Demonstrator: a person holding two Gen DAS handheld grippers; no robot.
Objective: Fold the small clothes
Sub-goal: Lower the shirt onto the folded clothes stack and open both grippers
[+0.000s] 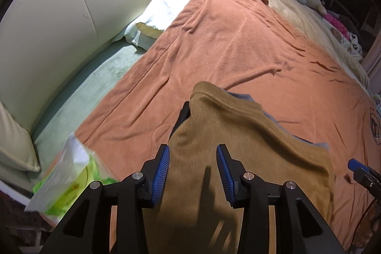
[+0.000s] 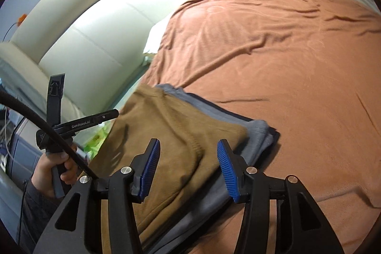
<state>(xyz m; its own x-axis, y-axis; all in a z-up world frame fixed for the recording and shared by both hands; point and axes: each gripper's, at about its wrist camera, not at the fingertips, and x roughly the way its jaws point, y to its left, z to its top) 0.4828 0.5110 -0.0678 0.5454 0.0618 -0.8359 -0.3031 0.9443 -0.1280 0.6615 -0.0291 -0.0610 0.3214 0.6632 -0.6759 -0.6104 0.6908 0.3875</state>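
A folded brown garment (image 1: 214, 125) lies on top of a folded grey stack (image 2: 257, 135), whose edge peeks out at the far side (image 1: 240, 95). Both rest on an orange blanket (image 1: 238, 44) spread over a bed. My left gripper (image 1: 193, 149) hovers over the near part of the brown garment, jaws apart, blue pads clear of the cloth. In the right wrist view my right gripper (image 2: 188, 144) stands open over the garment's right edge (image 2: 166, 125) and the grey stack. A hand (image 2: 52, 170) holds the left tool at that view's left edge.
A cream padded headboard (image 1: 71, 16) curves along the left. A pale pillow (image 1: 162, 13) and a beige blanket (image 1: 297, 16) lie at the far end, with soft toys (image 1: 333, 20) beyond. A plastic bag with green print (image 1: 69, 177) sits at the near left.
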